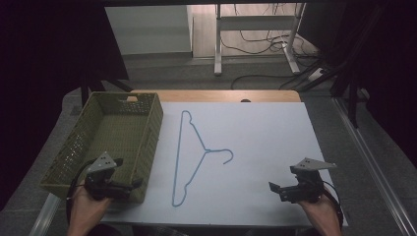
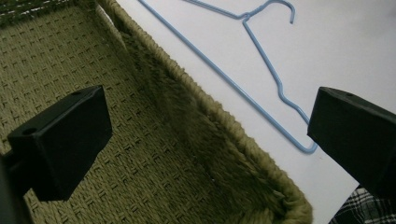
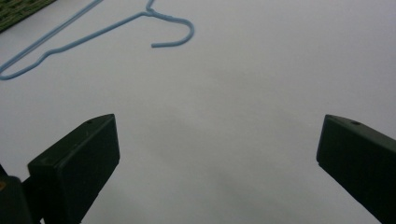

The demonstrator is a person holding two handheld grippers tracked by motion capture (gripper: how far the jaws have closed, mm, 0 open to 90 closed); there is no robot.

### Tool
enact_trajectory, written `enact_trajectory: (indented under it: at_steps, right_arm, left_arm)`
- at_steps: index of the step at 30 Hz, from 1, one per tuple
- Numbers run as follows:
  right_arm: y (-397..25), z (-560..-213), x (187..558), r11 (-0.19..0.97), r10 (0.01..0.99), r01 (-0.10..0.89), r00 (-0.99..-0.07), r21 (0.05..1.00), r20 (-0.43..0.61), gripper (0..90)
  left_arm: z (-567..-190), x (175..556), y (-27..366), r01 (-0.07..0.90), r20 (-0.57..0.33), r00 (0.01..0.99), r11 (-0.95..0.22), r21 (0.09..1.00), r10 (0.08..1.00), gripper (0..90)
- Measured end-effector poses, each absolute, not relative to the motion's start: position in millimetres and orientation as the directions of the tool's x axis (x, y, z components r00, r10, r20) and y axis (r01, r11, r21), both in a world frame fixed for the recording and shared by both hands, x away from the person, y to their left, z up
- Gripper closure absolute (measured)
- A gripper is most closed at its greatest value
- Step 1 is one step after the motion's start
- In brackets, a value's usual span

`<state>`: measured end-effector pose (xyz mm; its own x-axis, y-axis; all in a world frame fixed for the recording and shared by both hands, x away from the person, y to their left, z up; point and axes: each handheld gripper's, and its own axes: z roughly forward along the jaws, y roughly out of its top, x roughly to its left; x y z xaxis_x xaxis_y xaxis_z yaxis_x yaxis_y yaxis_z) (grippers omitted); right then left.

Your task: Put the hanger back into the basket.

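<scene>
Woven olive-green, the basket (image 1: 147,132) sits at the left of the white bench (image 1: 265,147), its long side running away from the person. Over its near right corner hovers the left hand-held gripper (image 1: 129,189), held in the person's left hand (image 1: 88,206). In the left gripper view its jaws stand wide apart with nothing between them: one is over the basket's woven floor, the other out past the rim (image 2: 224,121) over the bench.

Just right of the basket, close to its wall but apart from it, a blue wire hanger (image 1: 189,157) lies flat on the bench. Its long bar runs alongside the basket, its shoulders meet at a twisted neck, and the hook curls toward the right. Neither gripper touches it. The left gripper view shows the hanger's near corner (image 2: 299,144) close to the outer jaw, on the bench below.

Farther right, well apart from the hanger, the right hand-held gripper (image 1: 276,189) hangs above bare bench near the front edge, in the right hand (image 1: 322,211). Its jaws too are spread wide and hold nothing, with the hook (image 3: 177,35) lying ahead of them.
</scene>
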<state>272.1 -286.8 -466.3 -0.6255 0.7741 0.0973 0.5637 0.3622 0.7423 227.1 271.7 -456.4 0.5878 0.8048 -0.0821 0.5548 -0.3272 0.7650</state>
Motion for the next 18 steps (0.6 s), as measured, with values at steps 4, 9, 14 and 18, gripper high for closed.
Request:
enact_trajectory:
  at_steps: [4, 9, 14, 18]
  right_arm:
    - [-287.9, -467.0, 272.8, 0.352, 0.786, 0.577, -0.610, 0.737, 0.103, 0.0]
    - [-285.6, -467.3, 272.5, 0.371, 0.782, 0.579, -0.617, 0.727, 0.092, 0.0]
    - [-284.4, -468.1, 272.8, 0.375, 0.781, 0.574, -0.619, 0.727, 0.086, 0.0]
    - [-282.2, -468.9, 273.1, 0.388, 0.779, 0.576, -0.622, 0.719, 0.078, 0.0]
  left_arm:
    - [-457.0, 226.7, 272.9, 0.553, -0.087, 0.589, -0.322, 0.768, 0.804, 0.1]
    - [-455.3, 226.4, 274.9, 0.563, -0.082, 0.571, -0.316, 0.763, 0.817, 2.1]
    - [-454.3, 226.4, 277.9, 0.568, -0.111, 0.568, -0.290, 0.770, 0.815, 2.3]
    - [-454.7, 226.7, 277.4, 0.568, -0.113, 0.573, -0.294, 0.769, 0.812, 1.9]
